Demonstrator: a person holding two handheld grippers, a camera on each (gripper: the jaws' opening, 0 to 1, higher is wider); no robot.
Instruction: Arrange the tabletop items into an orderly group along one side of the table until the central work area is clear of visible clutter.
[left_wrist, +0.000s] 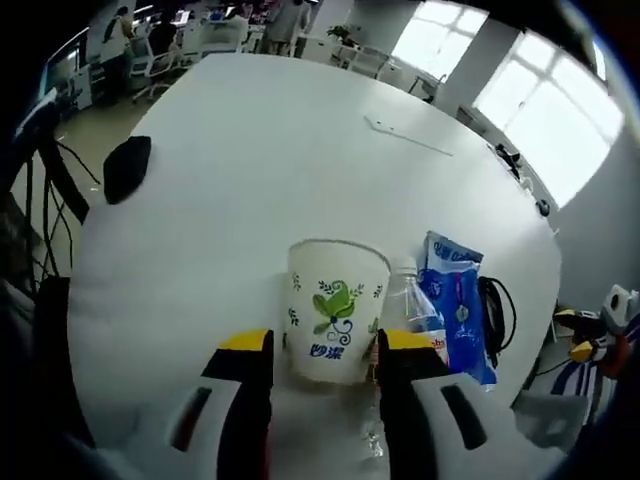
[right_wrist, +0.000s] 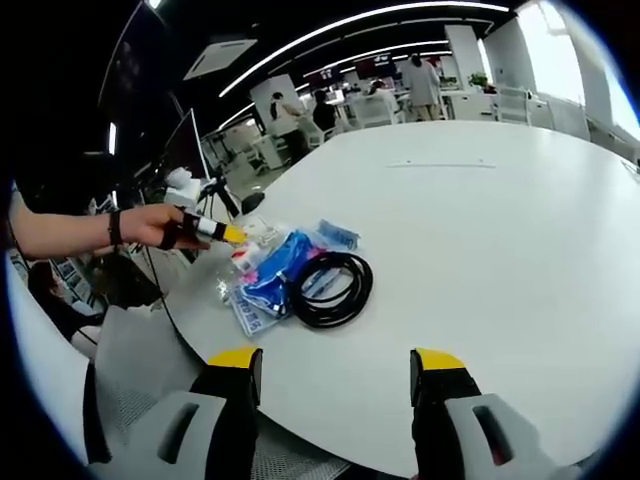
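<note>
A white paper cup (left_wrist: 335, 308) with a green leaf print stands upright near the table's edge, between the jaws of my left gripper (left_wrist: 326, 342). The jaws stand apart on either side of it, with a small gap on the left. Just right of the cup are a clear water bottle (left_wrist: 408, 300), a blue packet (left_wrist: 455, 300) and a black cable (left_wrist: 497, 312). My right gripper (right_wrist: 336, 362) is open over bare table, short of the coiled black cable (right_wrist: 330, 288) and the blue packets (right_wrist: 272, 278). A hand (right_wrist: 150, 225) holds the left gripper (right_wrist: 222, 232) beside that pile.
The large white table (left_wrist: 270, 160) is bare across its middle. A black object (left_wrist: 127, 168) lies at its left edge, and a thin white strip (left_wrist: 405, 135) lies farther off. Chairs, desks and people stand beyond the table's far end (right_wrist: 420, 85).
</note>
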